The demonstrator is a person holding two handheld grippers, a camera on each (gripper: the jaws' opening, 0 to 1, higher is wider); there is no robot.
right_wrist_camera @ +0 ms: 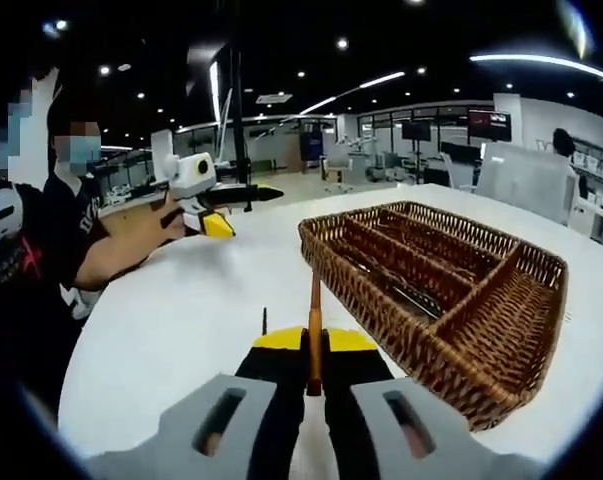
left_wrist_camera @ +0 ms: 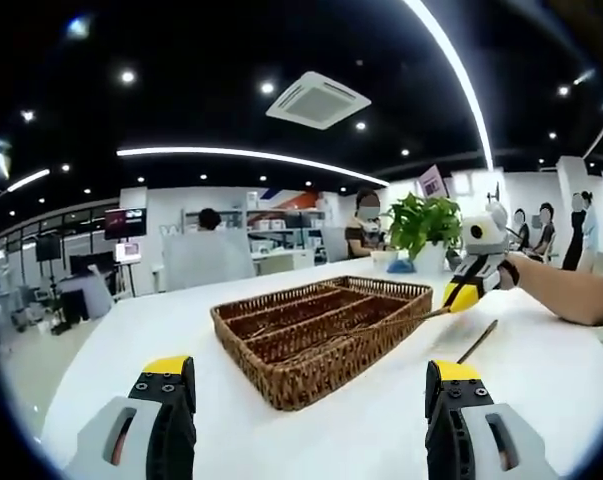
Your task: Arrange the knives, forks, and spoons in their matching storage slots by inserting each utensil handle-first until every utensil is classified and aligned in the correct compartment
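A brown wicker cutlery basket (left_wrist_camera: 306, 385) with long divided slots stands on the white table (left_wrist_camera: 131, 330). In the left gripper view my left gripper (left_wrist_camera: 309, 385) stands wide open in front of it, with nothing between the jaws. My right gripper (left_wrist_camera: 461, 298) comes in from the right, holding a thin wooden-handled utensil (left_wrist_camera: 401, 321) out over the basket's right end. In the right gripper view my right gripper (right_wrist_camera: 314, 342) is shut on that utensil (right_wrist_camera: 315, 300), handle pointing forward at the basket (right_wrist_camera: 541, 262). Its head is hidden. My left gripper (right_wrist_camera: 226, 208) hovers open at the left.
Another wooden-handled utensil (left_wrist_camera: 478, 341) lies on the table right of the basket. Dark utensils (right_wrist_camera: 401, 285) lie in the basket's slots. A potted plant (left_wrist_camera: 424, 222) stands behind the basket. A person's arm (left_wrist_camera: 566, 290) reaches in from the right, and people sit farther back.
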